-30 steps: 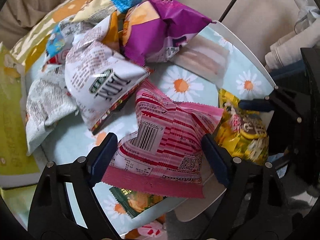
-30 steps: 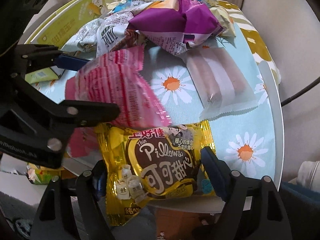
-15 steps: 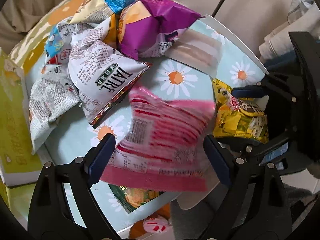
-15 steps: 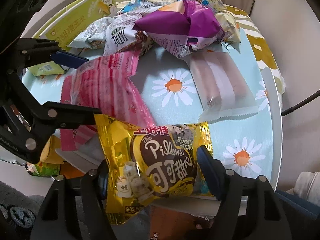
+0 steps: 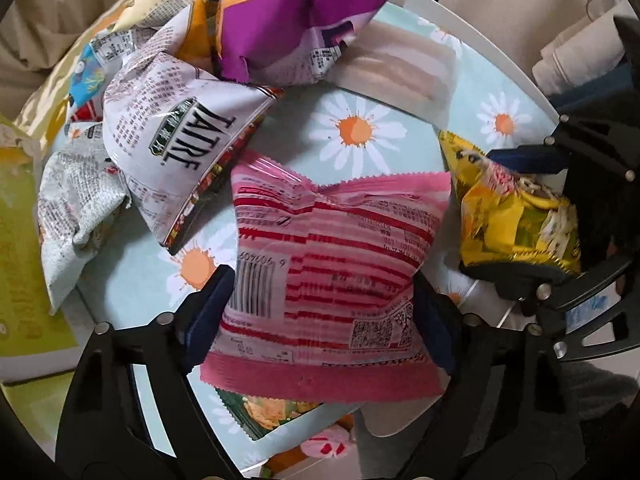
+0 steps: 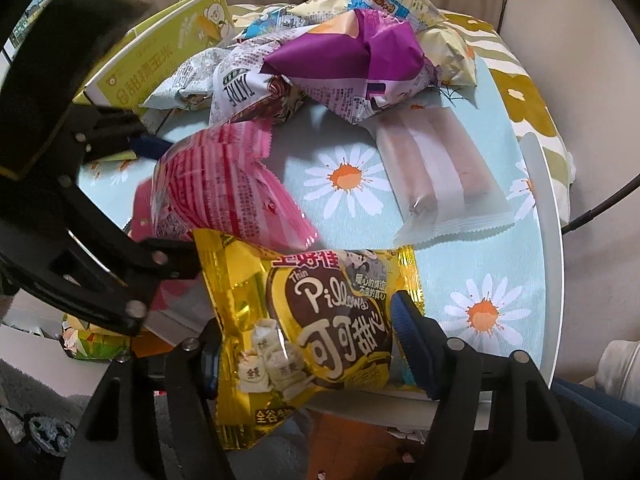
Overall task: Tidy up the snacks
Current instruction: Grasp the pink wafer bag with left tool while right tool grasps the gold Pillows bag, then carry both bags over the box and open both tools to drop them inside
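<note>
My left gripper (image 5: 320,312) is shut on a pink striped snack packet (image 5: 332,264) and holds it above the near edge of the round table (image 5: 460,12). My right gripper (image 6: 308,340) is shut on a yellow "Pillows" snack packet (image 6: 312,320), also over the near edge. The pink packet shows in the right wrist view (image 6: 224,196), and the yellow packet in the left wrist view (image 5: 516,216). A heap of packets lies at the back: a purple packet (image 5: 296,16) and a white "TATRE" packet (image 5: 176,136).
A pale frosted wrapper (image 6: 436,176) lies flat on the daisy-print cloth (image 6: 480,272). A yellow-green carton (image 6: 160,60) stands at the table's left. A green packet (image 5: 268,412) lies under my left gripper. A beige sofa and a black cable (image 6: 600,208) lie beyond.
Both grippers have pulled back a little toward the near edge, each still holding its packet. The pink packet shook mid-way and now hangs still.
</note>
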### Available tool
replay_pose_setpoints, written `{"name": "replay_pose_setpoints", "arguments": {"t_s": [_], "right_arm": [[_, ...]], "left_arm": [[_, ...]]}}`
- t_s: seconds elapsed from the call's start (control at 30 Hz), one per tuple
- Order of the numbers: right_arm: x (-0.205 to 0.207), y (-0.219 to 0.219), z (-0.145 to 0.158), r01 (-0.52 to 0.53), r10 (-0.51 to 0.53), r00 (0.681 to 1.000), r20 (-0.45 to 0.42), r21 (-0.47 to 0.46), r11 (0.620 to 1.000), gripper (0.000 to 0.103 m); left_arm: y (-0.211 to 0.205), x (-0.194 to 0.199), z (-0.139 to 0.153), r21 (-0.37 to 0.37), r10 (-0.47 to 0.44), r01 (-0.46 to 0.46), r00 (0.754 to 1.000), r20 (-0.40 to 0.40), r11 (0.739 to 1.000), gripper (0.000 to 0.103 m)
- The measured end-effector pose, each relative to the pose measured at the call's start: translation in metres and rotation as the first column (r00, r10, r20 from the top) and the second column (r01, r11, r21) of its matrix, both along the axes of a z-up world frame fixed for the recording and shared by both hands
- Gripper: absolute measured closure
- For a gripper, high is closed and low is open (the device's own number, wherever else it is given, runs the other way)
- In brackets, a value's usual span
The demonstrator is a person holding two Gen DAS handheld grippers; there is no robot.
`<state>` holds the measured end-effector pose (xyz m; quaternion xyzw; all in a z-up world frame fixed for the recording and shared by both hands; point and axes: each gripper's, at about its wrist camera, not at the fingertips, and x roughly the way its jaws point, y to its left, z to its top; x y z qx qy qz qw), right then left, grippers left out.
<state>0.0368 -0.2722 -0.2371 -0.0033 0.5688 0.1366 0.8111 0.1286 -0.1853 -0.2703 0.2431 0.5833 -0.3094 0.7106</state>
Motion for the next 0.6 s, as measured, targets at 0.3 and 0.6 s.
{"name": "replay_pose_setpoints", "arguments": {"t_s": [0.3, 0.6], "right_arm": [[-0.003, -0.005, 0.019, 0.012, -0.013, 0.998, 0.057, 0.019, 1.000, 0.056], [-0.002, -0.014, 0.040, 0.041, -0.049, 0.995, 0.083, 0.099, 0.994, 0.066]], "left_arm": [[-0.005, -0.020, 0.016, 0.003, 0.009, -0.009, 0.999, 0.041, 1.000, 0.037], [0.012, -0.028, 0.049, -0.054, 0.110, -0.106, 0.991, 0.075, 0.993, 0.037]]}}
